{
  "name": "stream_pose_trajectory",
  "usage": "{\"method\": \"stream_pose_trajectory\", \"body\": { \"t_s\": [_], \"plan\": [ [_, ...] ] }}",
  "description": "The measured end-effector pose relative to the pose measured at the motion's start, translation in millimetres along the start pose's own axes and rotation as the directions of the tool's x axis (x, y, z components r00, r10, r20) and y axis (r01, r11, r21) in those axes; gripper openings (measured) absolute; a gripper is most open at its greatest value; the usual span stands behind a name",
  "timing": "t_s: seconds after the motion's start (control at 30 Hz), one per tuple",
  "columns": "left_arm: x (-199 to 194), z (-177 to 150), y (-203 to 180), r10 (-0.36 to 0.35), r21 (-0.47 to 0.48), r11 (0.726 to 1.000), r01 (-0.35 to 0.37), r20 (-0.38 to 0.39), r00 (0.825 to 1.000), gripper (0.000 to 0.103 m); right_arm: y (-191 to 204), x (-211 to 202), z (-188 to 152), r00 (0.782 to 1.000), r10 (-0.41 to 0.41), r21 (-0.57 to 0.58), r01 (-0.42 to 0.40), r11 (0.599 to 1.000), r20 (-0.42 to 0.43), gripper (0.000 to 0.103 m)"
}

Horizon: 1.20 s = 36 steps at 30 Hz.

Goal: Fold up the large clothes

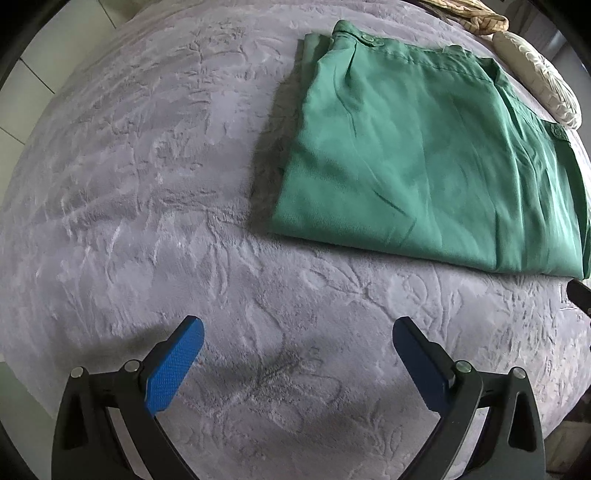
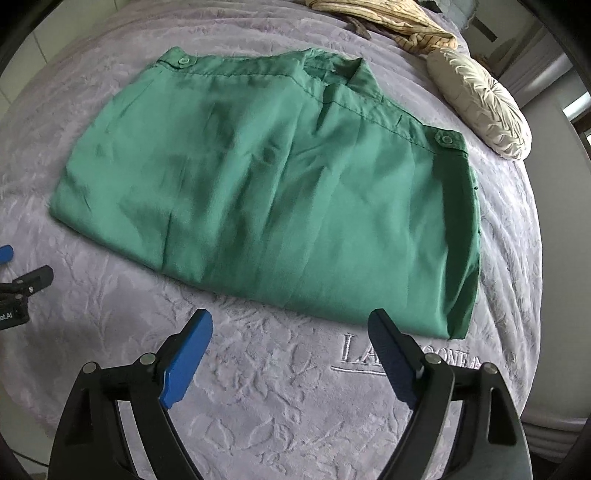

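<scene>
I hold one gripper in each hand, and both point down at the bed (image 1: 110, 184). The bed is covered with a grey plush blanket (image 2: 277, 387) that has a pressed pattern of leaves and flowers.

The fingers of my left gripper (image 1: 297, 338) stand wide apart. Nothing is between them, only the blanket below. The fingers of my right gripper (image 2: 291, 332) also stand wide apart, and they hold nothing. Between them I see some stitched letters (image 2: 354, 354) on the blanket, partly hidden by the right finger.

The green garment (image 2: 277, 192) lies folded on the blanket, in a broad flat packet. In the right wrist view it is just beyond the tips of my right fingers, not touching them. Its far edge has a collar (image 2: 354, 77) near the middle and a small tab with a button (image 2: 447, 139) at each end. The cloth has some soft creases. In the left wrist view the same garment (image 1: 424, 158) lies ahead and to the right, well apart from my left fingers.

Beyond the garment, near the far edge of the bed, rests a pale pleated cushion (image 2: 480, 107), and behind it a beige striped cloth (image 2: 388, 22) lies crumpled. At the left edge of the right wrist view a part of my left gripper (image 2: 22, 280) shows over the blanket.
</scene>
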State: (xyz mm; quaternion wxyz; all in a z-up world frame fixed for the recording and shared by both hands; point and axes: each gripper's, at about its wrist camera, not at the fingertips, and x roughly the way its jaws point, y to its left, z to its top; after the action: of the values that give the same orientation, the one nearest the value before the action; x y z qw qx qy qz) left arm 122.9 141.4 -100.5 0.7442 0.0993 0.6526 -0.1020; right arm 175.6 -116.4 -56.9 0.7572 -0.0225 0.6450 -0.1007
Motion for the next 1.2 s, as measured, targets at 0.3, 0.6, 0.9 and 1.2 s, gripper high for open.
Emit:
{"method": "stream_pose_trajectory", "body": {
  "t_s": [0.3,0.6,0.9,1.2],
  "plan": [
    [-2.8,9.5,-0.7,0.008,-0.002,1.0,-0.008,0.01,1.0,0.102,-15.2,23.1,-5.2,0.945,0.32,0.198,-0.303,0.932,-0.064,0.088],
    [2.3,11.1,4.0,0.016,0.002,1.0,-0.016,0.009,1.0,0.102,-50.0,65.0,-32.6,0.701,0.71,0.584,-0.604,0.542,0.066,0.089],
    [8.7,14.2,24.8,-0.056,-0.028,0.998,0.056,0.013,0.998,0.102,-31.7,76.2,-38.2,0.548,0.814,0.637,-0.7,0.322,0.191,0.089],
    [15.0,39.2,75.3,-0.21,-0.161,0.963,0.216,0.056,0.976,0.102,5.6,101.5,-7.5,0.366,0.853,0.607,-0.791,0.075,0.372,0.089]
  ]
}}
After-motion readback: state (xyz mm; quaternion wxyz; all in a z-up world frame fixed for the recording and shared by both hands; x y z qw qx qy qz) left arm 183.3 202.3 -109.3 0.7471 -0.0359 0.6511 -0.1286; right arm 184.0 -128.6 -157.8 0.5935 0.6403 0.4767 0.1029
